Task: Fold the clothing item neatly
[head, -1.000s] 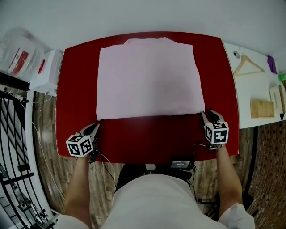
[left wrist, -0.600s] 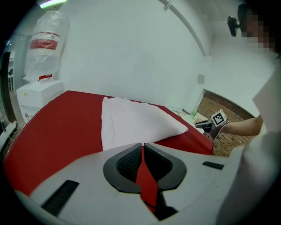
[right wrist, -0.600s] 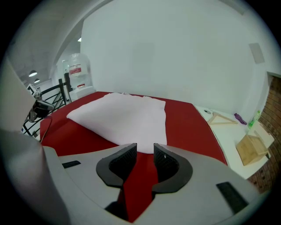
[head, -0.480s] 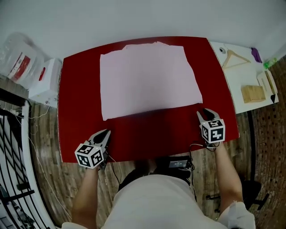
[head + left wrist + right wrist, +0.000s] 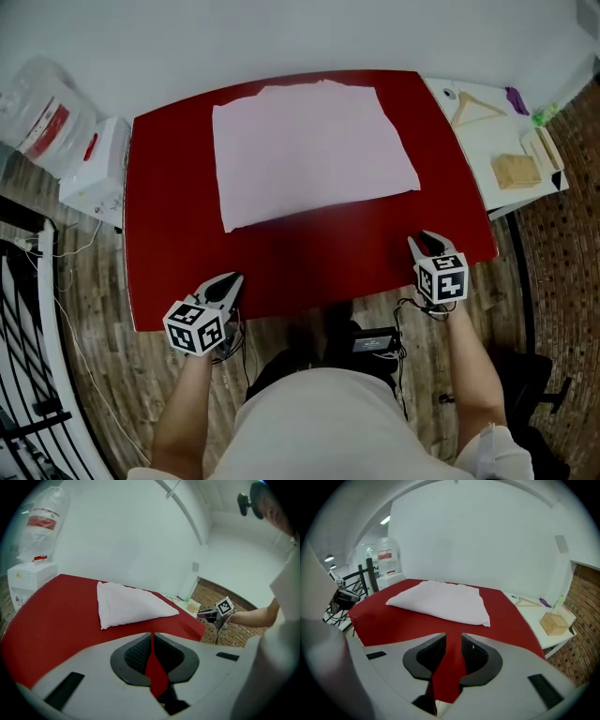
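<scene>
Pink garment (image 5: 314, 150), one; red table (image 5: 169, 234), one; left gripper (image 5: 232, 279), right gripper (image 5: 419, 240).

Table: red table top (image 5: 169, 244), in the middle
Side table: white (image 5: 483, 150), just beside the red table's right edge
Hanger: wooden (image 5: 473, 109), flat on the side table's far part
Block: wooden (image 5: 517, 171), nearer than the hanger
Left: white box (image 5: 94, 169), clear plastic bag (image 5: 37, 117) beyond it
Floor: wood planks (image 5: 94, 309)
</scene>
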Demonstrator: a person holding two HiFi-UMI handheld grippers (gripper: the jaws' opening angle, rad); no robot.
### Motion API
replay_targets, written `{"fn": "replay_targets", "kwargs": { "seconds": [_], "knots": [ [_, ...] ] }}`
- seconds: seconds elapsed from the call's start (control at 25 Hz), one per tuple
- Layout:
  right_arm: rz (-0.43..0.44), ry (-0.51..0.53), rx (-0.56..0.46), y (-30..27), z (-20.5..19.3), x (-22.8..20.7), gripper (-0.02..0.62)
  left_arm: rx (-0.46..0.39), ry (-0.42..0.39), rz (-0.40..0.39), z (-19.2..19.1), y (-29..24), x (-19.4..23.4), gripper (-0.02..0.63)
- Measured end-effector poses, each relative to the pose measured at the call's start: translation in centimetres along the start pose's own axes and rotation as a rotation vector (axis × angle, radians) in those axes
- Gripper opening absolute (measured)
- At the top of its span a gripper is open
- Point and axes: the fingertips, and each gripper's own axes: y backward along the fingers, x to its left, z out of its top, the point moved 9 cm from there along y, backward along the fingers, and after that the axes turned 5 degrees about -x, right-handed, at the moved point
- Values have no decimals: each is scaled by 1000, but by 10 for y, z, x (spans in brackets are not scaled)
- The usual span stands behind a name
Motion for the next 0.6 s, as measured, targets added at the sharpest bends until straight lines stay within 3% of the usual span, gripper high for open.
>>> {"fn": "replay_targets", "kwargs": {
  "seconds": [0.24,0.6],
  "knots": [
    [50,22,-28,26,-2,17,98,-14,-9,-13,-10,16,-30,12],
    [168,31,-97,62,-15,23,97,-57,22,51,-38,38,-90,12]
  ]
}}
